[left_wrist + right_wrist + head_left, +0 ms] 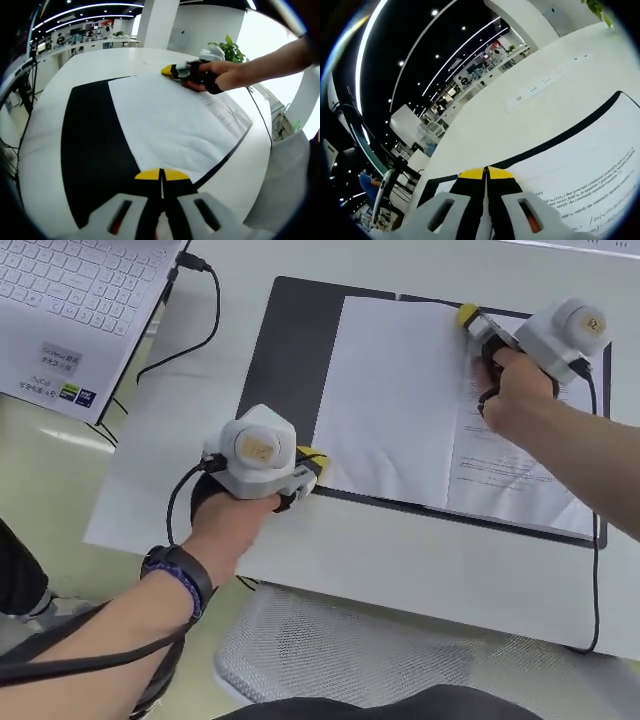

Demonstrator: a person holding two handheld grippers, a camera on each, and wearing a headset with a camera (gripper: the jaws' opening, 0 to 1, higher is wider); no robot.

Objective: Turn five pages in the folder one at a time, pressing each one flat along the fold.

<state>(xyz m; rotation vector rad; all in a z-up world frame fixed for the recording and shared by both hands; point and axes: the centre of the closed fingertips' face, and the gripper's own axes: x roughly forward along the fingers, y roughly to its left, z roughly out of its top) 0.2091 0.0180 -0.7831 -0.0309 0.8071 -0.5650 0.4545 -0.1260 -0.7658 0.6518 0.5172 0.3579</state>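
A black folder (285, 350) lies open on the white table. A blank white page (390, 390) lies turned over its left half, slightly raised. A printed page (510, 470) lies to its right. My left gripper (313, 458) is shut, its yellow tips at the blank page's near left corner (161, 175); I cannot tell whether paper is pinched there. My right gripper (468, 315) is shut with its tips down at the far end of the fold. Its own view shows the shut tips (485, 173) above printed text (590, 175). The left gripper view has the right gripper (170, 71) at the page's far edge.
A white laptop (70, 310) sits at the far left, with a black cable (200, 330) looping across the table beside the folder. A mesh chair seat (350, 660) lies below the table's near edge. A white socket strip (545, 82) lies beyond the folder.
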